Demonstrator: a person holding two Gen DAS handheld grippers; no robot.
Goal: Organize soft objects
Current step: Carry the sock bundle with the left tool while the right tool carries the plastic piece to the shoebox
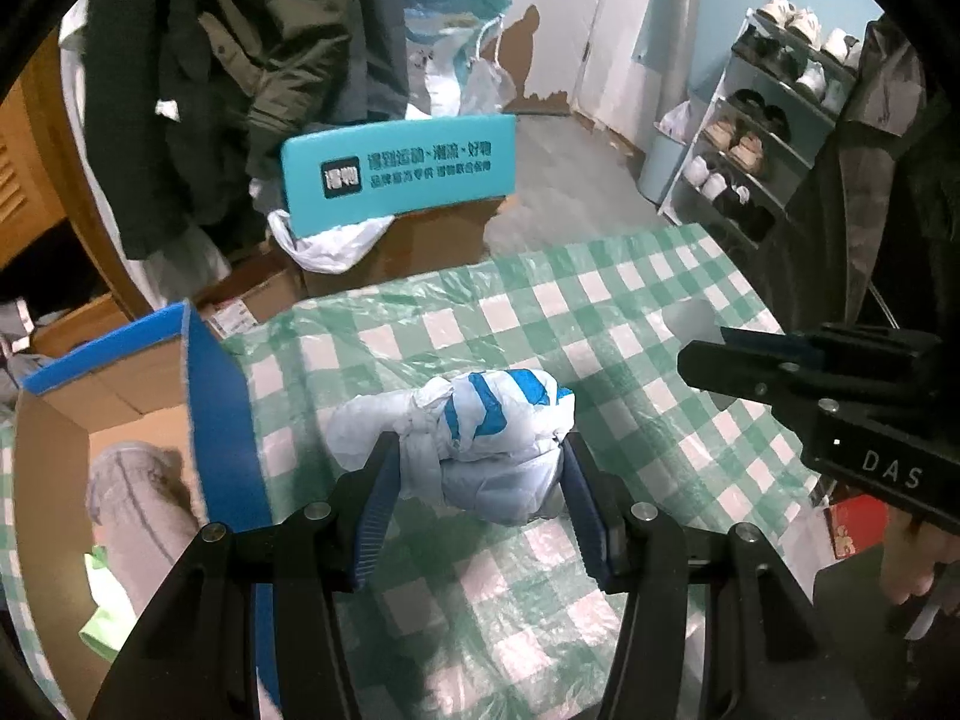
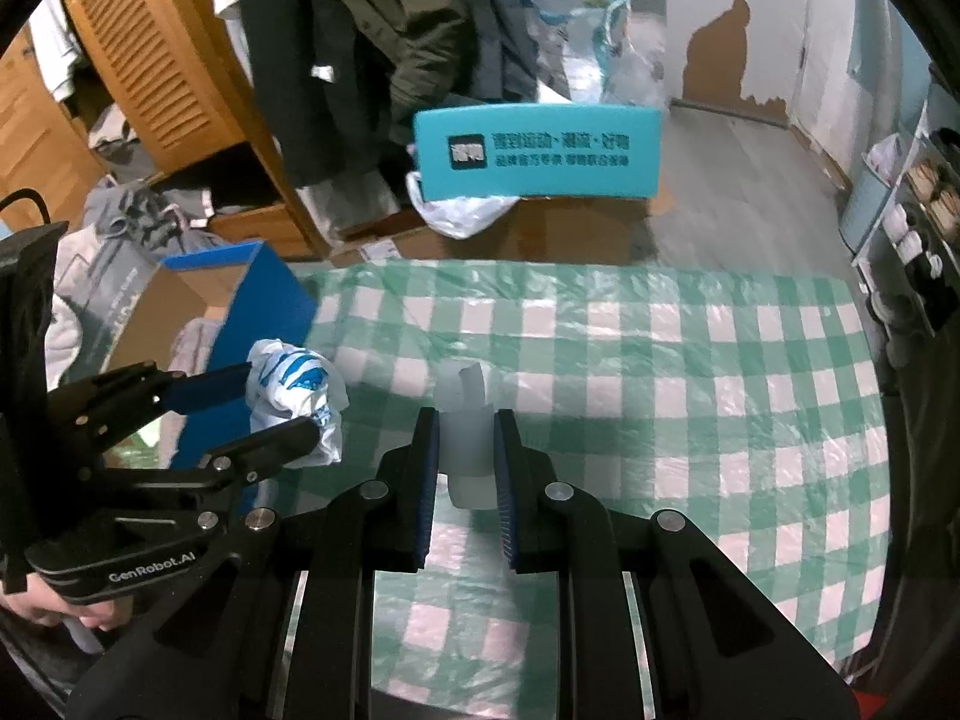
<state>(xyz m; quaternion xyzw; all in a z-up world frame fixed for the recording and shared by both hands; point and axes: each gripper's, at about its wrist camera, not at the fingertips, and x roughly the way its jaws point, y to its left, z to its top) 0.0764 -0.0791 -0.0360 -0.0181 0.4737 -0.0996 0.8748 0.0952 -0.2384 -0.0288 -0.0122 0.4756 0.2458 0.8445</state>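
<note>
My left gripper (image 1: 477, 450) is shut on a knotted white plastic bag with blue stripes (image 1: 480, 432), held just above the green checked tablecloth (image 1: 600, 312). The same bag (image 2: 294, 384) and left gripper (image 2: 282, 399) show at the left of the right wrist view. My right gripper (image 2: 465, 420) is shut on a small pale translucent folded piece (image 2: 462, 438); the gripper also shows at the right of the left wrist view (image 1: 708, 360). An open cardboard box with blue flaps (image 1: 198, 372) stands to the left, with grey cloth (image 1: 138, 492) inside.
A teal box (image 1: 396, 171) rests on cardboard cartons beyond the table's far edge. Dark coats (image 1: 240, 60) hang at the back left. A shoe rack (image 1: 768, 120) stands at the right. Wooden cabinets (image 2: 138, 60) and piled clothes are at the left.
</note>
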